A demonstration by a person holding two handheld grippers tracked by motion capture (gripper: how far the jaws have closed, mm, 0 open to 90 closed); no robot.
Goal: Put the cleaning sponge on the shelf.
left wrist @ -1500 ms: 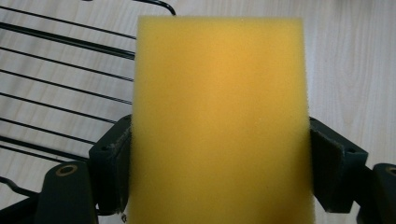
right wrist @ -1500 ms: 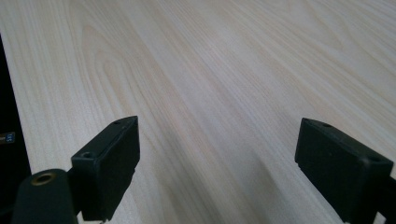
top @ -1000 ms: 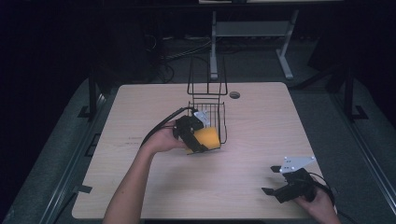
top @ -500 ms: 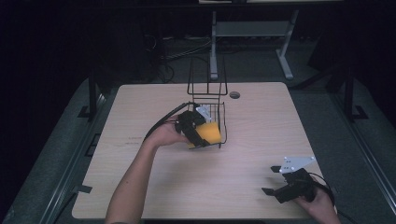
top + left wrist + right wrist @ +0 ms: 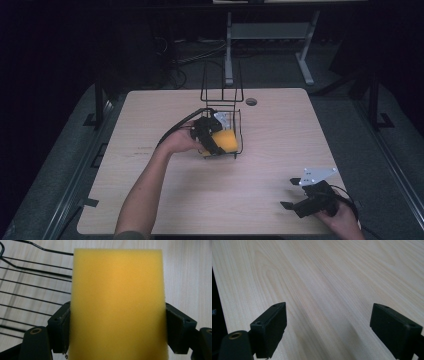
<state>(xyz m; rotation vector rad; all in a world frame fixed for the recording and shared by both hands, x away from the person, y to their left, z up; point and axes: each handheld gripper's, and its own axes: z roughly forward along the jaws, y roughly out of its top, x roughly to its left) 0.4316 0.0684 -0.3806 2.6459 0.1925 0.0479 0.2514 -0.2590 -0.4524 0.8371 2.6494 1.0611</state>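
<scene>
Two tongs are at work over the pale wooden table [image 5: 165, 200], well apart from each other. The left gripper [image 5: 216, 142] is clamped on a yellow rectangular foam sponge [image 5: 117, 305]; in the left gripper view its two black jaws press the sponge's opposite sides, and the block stands straight out between them, hiding most of what lies ahead. From the high view the sponge [image 5: 226, 141] sits at the front of a black wire basket [image 5: 239, 131], just inside or against its low front edge; which one cannot be told. The basket's thin bars run to the left of the jaws in the left gripper view [image 5: 30, 287], close beside the sponge, with bare tabletop to the right of it. Behind this gripper's tips the basket's tall wire back frame rises upright. Beyond that frame, a small round hole [image 5: 251, 101] shows in the tabletop near the far edge.

The right gripper [image 5: 295, 192] is held by a hand low over the near right corner of the table, jaws spread wide with nothing between them but plain wood grain [image 5: 329, 290]. Past the far edge, a grey metal stand [image 5: 270, 35] is on the dark floor.
</scene>
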